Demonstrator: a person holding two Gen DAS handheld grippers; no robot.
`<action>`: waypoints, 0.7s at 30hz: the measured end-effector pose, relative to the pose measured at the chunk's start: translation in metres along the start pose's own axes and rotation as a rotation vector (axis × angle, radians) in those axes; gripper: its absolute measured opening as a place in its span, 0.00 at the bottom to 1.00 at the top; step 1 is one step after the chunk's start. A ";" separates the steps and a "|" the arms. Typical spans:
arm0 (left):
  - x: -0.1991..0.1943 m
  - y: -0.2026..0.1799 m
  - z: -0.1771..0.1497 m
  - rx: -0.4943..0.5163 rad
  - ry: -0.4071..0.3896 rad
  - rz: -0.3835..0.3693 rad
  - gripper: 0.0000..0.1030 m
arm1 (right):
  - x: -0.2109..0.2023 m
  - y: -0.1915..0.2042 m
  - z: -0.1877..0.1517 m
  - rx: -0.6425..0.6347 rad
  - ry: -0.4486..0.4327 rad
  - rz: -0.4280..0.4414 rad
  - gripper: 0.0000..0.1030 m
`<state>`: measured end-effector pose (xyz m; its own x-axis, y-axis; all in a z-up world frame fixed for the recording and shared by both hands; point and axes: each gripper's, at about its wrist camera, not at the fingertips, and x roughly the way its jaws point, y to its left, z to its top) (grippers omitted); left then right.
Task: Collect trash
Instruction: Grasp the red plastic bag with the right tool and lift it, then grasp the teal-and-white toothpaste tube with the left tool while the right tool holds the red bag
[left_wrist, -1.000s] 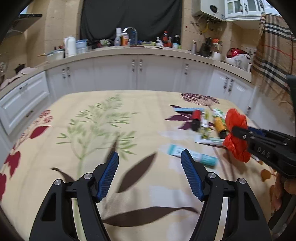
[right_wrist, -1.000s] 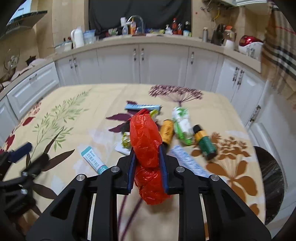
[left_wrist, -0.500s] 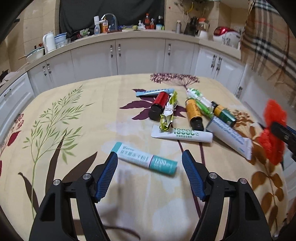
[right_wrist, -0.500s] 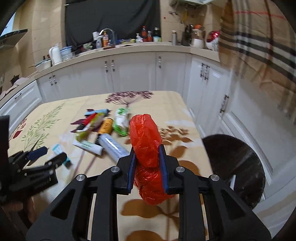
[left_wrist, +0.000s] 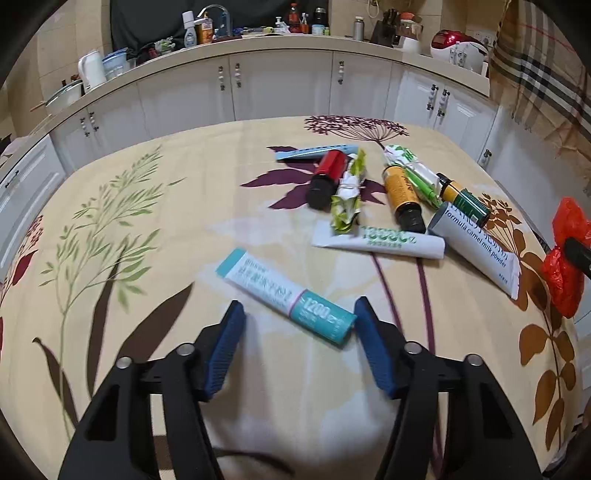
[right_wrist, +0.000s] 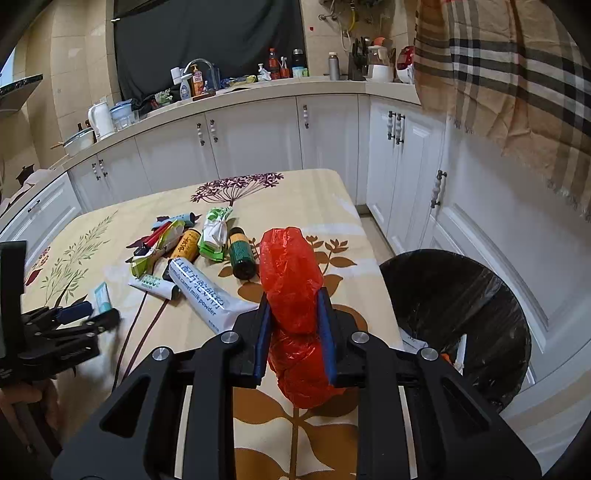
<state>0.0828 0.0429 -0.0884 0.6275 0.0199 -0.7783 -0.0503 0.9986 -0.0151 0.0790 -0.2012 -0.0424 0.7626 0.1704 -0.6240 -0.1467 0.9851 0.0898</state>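
Note:
A teal-and-white tube (left_wrist: 284, 295) lies on the floral tablecloth (left_wrist: 147, 258). Its teal end sits between the fingers of my left gripper (left_wrist: 300, 314). The jaws are closing; the right pad is at the tube's end and the left pad stands clear of it. My right gripper (right_wrist: 294, 295) is shut on a crumpled red plastic bag (right_wrist: 288, 266) above the table's right edge. Beside that edge, lower down, stands a bin with a black liner (right_wrist: 454, 295). The left wrist view shows the red bag (left_wrist: 565, 266) at the far right.
A pile of trash lies mid-table: a red bottle (left_wrist: 328, 177), a green wrapper (left_wrist: 347, 199), an orange bottle (left_wrist: 400, 192), a white tube (left_wrist: 380, 243), a milk powder tube (left_wrist: 476, 247) and a green-yellow bottle (left_wrist: 463, 197). White cabinets (right_wrist: 258, 136) ring the table. A plaid cloth (right_wrist: 517, 74) hangs at right.
My left gripper has closed in on the teal tube and its jaws have narrowed. My right gripper has swung right with the red bag, bringing the bin into view.

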 end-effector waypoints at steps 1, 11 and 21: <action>-0.003 0.004 -0.004 0.000 0.000 0.001 0.57 | 0.000 0.000 -0.001 0.001 0.002 0.001 0.22; -0.024 0.021 -0.015 -0.009 -0.024 -0.013 0.55 | 0.000 0.008 -0.005 -0.003 0.013 0.004 0.22; -0.005 0.018 -0.003 -0.011 -0.010 -0.035 0.22 | -0.009 0.011 -0.004 -0.009 -0.001 -0.006 0.22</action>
<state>0.0765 0.0610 -0.0868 0.6370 -0.0141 -0.7707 -0.0368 0.9981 -0.0488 0.0680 -0.1922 -0.0391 0.7641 0.1648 -0.6237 -0.1477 0.9858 0.0796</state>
